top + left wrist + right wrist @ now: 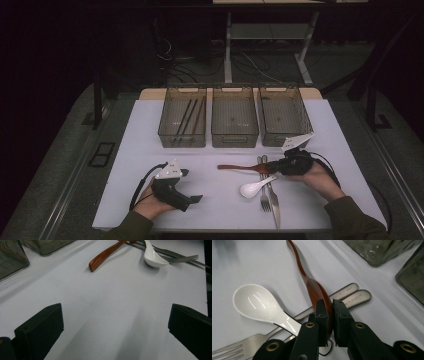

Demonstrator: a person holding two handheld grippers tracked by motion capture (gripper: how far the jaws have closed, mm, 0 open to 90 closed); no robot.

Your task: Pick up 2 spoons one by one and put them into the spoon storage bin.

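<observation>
Nearest, left gripper [192,199]: held low at the lower left of the high view, jaws spread wide with bare white table [150,150] between them in the left gripper view.
Right gripper [272,166]: right of centre in the high view, jaws pinching the bowl end of the wooden spoon [314,288], one pad on each side of it.
Wooden spoon in the high view [240,167]: its handle runs leftward across the table from the right gripper.
White spoon [252,188]: just below the wooden spoon, its handle lying over the fork [264,192].
Fork and knife [274,202]: side by side, tips toward the lower edge, handle ends under the wooden spoon.
Trays: three clear trays in a row in the upper middle; the left tray [170,131] holds dark chopsticks [189,117].
</observation>
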